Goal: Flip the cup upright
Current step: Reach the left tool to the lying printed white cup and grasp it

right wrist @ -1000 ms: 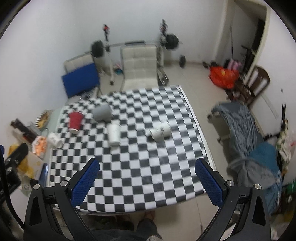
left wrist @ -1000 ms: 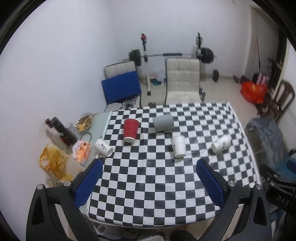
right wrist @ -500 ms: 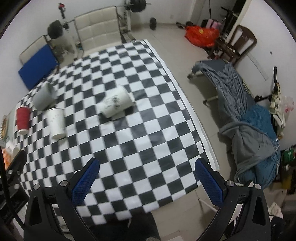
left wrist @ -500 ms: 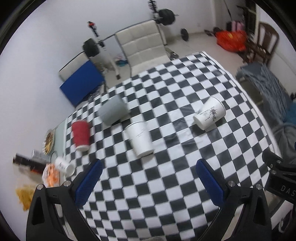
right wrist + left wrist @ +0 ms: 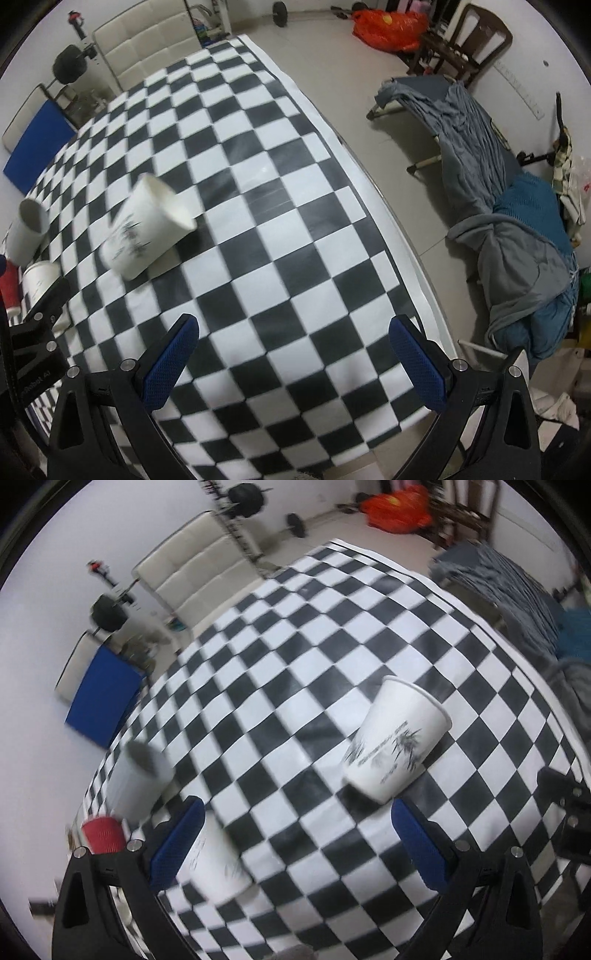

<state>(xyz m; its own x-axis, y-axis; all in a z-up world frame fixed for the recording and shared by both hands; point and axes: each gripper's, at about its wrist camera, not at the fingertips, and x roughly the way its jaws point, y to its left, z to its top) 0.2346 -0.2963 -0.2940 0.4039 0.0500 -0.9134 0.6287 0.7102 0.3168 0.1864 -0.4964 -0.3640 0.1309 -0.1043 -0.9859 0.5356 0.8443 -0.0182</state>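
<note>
A white paper cup with a dark plant print lies on its side on the black-and-white checkered table, rim pointing up and right. It also shows in the right wrist view. My left gripper is open and empty, just short of this cup. My right gripper is open and empty over the table's near right part, with the cup ahead to its left.
A grey cup lies on its side at the left. A white cup and a red cup stand upside down near my left finger. A white chair, a blue pad and a cot with grey cloth surround the table.
Both grippers have moved forward and down toward the table, and the printed cup now looks much larger and closer. Both stay open.
</note>
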